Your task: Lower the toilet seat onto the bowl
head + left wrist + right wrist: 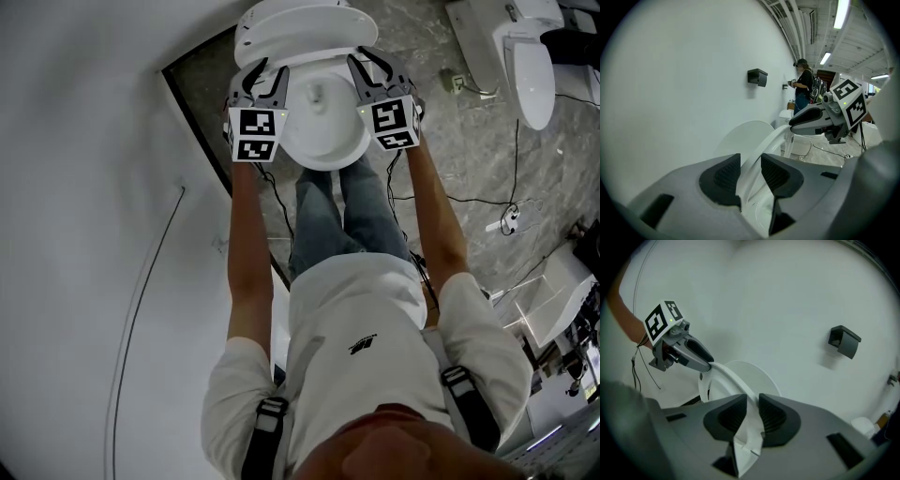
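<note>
1. L gripper (751, 171) pinches seat (765, 144) at left rim; R gripper (752, 411) pinches right rim.
2. Seat over bowl (324, 161), steeply tilted, long axis rising from hinge, front end up, near lid (736, 138).

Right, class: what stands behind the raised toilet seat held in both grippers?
The round white lid, upright before the white wall. The seat covers part of it; the hinges cannot be seen.

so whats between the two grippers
The open bowl, in the head view; left gripper and right gripper each clamp a side of the toilet seat.
</note>
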`<state>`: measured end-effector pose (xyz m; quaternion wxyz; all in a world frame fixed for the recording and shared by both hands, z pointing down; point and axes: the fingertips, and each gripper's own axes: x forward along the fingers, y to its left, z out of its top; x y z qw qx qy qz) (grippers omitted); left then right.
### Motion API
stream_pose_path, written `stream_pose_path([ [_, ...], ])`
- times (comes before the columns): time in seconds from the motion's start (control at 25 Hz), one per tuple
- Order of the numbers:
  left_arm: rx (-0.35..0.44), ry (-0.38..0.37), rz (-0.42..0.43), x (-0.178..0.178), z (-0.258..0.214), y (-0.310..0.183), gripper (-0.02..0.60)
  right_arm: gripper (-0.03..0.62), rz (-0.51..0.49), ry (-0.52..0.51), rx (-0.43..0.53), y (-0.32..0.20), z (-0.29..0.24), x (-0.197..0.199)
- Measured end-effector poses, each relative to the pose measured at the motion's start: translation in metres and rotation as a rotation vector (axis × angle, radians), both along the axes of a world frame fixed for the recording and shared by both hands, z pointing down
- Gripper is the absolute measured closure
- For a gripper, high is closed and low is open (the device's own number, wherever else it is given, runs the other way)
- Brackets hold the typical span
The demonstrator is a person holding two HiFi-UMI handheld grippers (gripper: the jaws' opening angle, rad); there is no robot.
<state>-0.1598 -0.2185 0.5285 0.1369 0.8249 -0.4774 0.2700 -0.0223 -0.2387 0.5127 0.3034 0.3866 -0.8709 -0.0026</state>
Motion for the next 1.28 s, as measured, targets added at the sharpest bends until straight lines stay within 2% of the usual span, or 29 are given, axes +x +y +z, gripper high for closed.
stream_pose_path([
  [1.28,-0.030,0.031,0.073,0.019,0.010,0.084,0.425,0.496,0.052,0.022,-0.035,0.084,0.011,0.017],
])
